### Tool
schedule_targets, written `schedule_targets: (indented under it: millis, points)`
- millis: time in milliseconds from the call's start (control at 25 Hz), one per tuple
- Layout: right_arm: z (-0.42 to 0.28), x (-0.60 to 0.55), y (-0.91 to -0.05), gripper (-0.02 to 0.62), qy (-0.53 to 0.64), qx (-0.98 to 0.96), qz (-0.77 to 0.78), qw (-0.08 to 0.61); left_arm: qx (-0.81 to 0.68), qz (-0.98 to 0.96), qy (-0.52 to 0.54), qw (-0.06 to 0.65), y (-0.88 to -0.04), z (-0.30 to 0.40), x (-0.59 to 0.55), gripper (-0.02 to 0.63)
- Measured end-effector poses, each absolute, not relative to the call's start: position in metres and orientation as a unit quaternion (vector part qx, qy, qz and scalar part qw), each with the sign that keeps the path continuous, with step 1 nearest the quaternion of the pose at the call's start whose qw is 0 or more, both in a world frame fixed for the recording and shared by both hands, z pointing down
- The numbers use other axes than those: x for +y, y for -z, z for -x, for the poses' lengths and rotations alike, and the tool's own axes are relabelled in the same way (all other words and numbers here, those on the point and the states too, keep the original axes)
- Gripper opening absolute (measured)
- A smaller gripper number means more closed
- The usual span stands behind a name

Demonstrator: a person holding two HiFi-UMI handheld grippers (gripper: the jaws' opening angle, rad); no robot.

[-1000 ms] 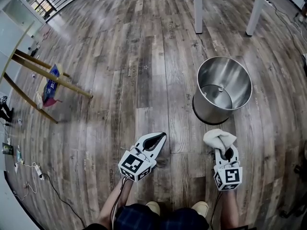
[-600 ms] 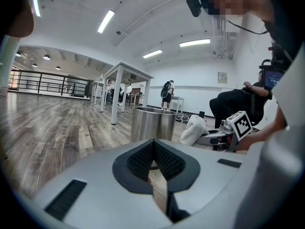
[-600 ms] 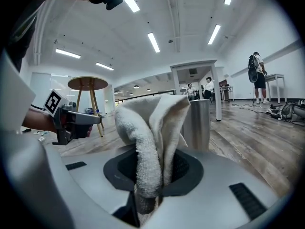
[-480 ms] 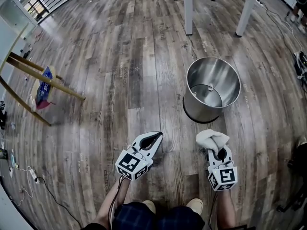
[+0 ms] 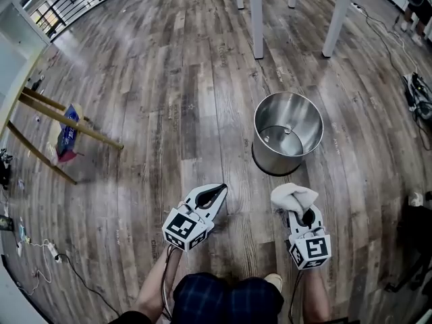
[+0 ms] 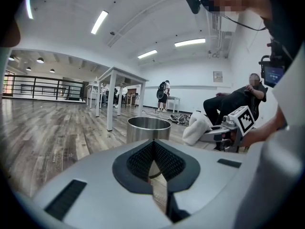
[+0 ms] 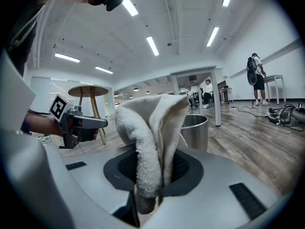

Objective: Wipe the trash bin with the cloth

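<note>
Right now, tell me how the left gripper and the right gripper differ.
The left gripper has its jaws shut on nothing; the right gripper clamps the white cloth in its jaws. The left gripper angles toward the right; the right gripper points nearly straight ahead. Both hover short of the trash bin.

Head view: I look steeply down from head height; left gripper [image 5: 217,193] and right gripper [image 5: 302,212] low in frame, bin [image 5: 288,132] ahead. Gripper views: low, level, facing along own jaws, bin near. Each catches the other gripper off to one side. All three share the bin.
</note>
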State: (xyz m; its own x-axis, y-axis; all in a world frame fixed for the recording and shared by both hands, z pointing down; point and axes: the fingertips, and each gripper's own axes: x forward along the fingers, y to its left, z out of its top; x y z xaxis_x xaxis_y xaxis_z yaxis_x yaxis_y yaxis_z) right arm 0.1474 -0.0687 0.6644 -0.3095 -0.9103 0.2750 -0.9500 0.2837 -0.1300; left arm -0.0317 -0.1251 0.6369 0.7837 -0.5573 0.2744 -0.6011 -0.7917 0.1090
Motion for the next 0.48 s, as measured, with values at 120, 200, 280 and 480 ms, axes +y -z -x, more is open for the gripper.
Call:
schedule_targets:
  millis: [120,200,280,480]
  points:
    - [-0.147,-0.064,-0.629,0.084,-0.136,-0.798,-0.583,0.073,-0.302,-0.942,-0.114,0.096,-0.603,0.025,-0.12,0.0]
    - [-0.148,-0.058,-0.596,0.084,-0.135,-0.797,-0.584,0.073,-0.3,-0.942,-0.113,0.096,-0.572,0.023,-0.115,0.0]
    - [-0.151,-0.052,-0.562,0.084,-0.137,-0.795,-0.587,0.074,-0.305,-0.942,-0.108,0.094,-0.537,0.022,-0.111,0.0]
    - [-0.151,-0.035,-0.476,0.084,-0.142,-0.789,-0.593,0.072,-0.315,-0.94,-0.085,0.098,-0.446,0.027,-0.099,0.0]
